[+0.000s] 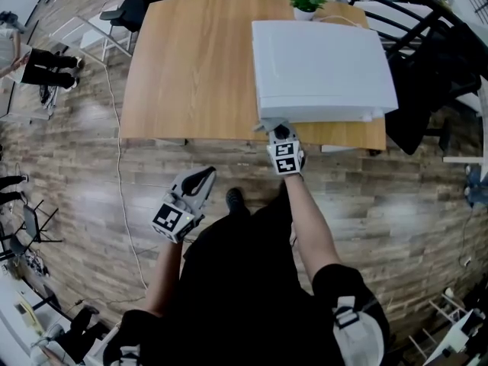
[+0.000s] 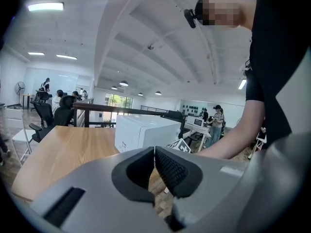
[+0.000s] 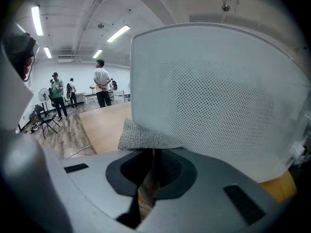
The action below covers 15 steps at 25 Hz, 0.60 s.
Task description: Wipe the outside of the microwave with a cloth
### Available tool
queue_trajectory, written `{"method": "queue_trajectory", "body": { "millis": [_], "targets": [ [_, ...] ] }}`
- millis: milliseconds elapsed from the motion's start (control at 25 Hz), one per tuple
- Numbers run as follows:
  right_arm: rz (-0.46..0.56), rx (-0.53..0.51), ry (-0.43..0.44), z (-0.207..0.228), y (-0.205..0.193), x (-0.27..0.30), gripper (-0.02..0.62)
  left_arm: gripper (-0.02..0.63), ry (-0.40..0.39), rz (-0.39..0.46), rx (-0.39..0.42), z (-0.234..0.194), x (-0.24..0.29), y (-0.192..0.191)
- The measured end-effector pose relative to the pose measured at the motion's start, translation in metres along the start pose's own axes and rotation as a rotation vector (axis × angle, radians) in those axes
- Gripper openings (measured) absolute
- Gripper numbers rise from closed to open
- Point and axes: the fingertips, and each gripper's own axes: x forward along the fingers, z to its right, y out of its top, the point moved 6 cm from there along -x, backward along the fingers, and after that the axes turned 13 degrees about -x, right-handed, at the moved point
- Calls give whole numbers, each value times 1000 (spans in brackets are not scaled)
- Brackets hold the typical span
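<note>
Microwave [image 1: 320,67], white and boxy, sits on the right half of a wooden table [image 1: 191,67], its front near the table edge closest to the person. A small potted plant [image 1: 306,0] stands just behind it.

The right gripper [image 3: 153,152] is clamped on a grey woven cloth [image 3: 141,136]. A fold of the cloth is pinched between its jaws and the rest is bunched against the lower edge of the dotted door panel. The arm reaches forward, apparently so the cloth can be pressed flat on the front face and drawn across it.

The left gripper [image 2: 154,152] has its jaws together with nothing between them. It hangs low beside the person's body, well apart from the table, probably kept out of the way because one gripper is enough for wiping.

No brand name can be read on the microwave. A small dark mark on its side panel, seen from the left gripper view, is too small to read. The cubes on both grippers carry black-and-white square patterns, not words.
</note>
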Motion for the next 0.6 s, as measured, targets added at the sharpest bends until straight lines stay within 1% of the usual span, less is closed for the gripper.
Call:
{"method": "queue_trajectory", "body": {
  "millis": [280, 440, 600],
  "targets": [
    [-26, -30, -18, 21, -15, -8, 13, 9, 1, -7, -4, 5, 10, -2],
    [-45, -10, -46, 43, -29, -16, 14, 9, -4, -18, -7, 10, 21, -3],
    [-65, -29, -73, 68, -44, -24, 14, 9, -19, -24, 2, 18, 35, -4]
  ]
}}
